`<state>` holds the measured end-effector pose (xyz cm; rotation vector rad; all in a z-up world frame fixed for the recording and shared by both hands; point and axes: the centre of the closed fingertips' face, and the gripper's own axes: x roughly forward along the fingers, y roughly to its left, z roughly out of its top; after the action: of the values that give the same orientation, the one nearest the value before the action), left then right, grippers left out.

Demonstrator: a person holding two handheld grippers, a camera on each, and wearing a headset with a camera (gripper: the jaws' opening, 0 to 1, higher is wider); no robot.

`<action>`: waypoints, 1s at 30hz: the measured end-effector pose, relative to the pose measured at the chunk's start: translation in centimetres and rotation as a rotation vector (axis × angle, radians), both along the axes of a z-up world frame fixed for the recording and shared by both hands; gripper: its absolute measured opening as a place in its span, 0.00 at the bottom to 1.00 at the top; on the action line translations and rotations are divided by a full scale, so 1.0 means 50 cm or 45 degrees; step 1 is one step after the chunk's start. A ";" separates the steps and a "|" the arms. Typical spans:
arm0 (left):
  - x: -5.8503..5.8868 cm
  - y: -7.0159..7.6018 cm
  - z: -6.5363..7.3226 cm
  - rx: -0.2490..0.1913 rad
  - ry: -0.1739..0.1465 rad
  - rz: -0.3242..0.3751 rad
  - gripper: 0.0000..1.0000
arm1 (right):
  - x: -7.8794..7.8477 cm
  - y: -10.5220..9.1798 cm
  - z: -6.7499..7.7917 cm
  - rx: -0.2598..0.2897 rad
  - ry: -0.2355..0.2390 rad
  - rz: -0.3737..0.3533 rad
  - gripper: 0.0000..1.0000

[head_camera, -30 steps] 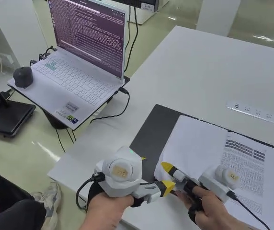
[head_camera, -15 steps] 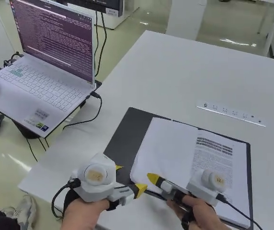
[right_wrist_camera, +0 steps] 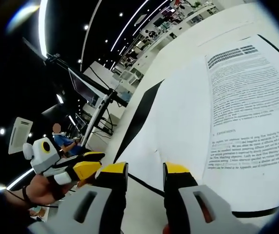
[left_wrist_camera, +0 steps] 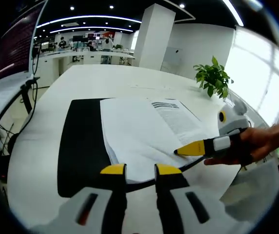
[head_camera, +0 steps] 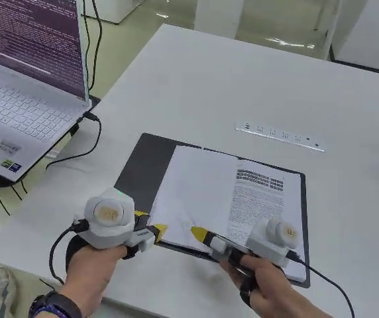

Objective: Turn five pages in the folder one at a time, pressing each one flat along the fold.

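Your counter (head_camera: 242,79) is plain white, with a power strip (head_camera: 279,136) set into it beyond the folder (head_camera: 142,165) and a pale glossy floor (head_camera: 120,33) past its far edge. The room behind is a bright open office, and in the left gripper view a green plant (left_wrist_camera: 212,78) stands off the counter's far corner. The folder lies open and flat near you, black cover bare on the left, a blank page (head_camera: 196,185) beside a printed page (head_camera: 259,199). Your left tool (head_camera: 155,231) sits at the folder's near edge with its jaws a little apart and nothing between them. Your right tool (head_camera: 200,233) points over the blank page's near edge, jaws likewise apart and empty. The laptop (head_camera: 24,66) is cut off at the left. Your right hand (head_camera: 269,285) hides the folder's near edge, the print is too small to read, and whether either tool touches the paper is unclear.
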<state>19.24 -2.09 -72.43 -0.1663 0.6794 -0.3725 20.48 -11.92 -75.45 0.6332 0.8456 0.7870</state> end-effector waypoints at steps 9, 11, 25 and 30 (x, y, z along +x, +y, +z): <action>0.012 -0.008 -0.040 0.002 0.051 0.003 0.10 | -0.001 -0.057 -0.003 -0.021 0.002 -0.038 0.25; 0.011 -0.011 -0.048 0.007 0.063 -0.007 0.09 | -0.002 -0.065 -0.001 -0.019 0.001 -0.055 0.24; 0.017 0.001 -0.099 0.053 0.136 0.049 0.00 | -0.016 -0.080 -0.005 -0.003 0.007 -0.098 0.22; 0.008 0.004 -0.128 0.140 0.157 0.035 0.00 | -0.017 -0.085 -0.008 -0.012 0.000 -0.084 0.20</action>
<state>19.63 -1.88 -78.82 -0.0944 0.8169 -0.2993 19.63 -16.15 -75.84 0.6499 0.8238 0.7228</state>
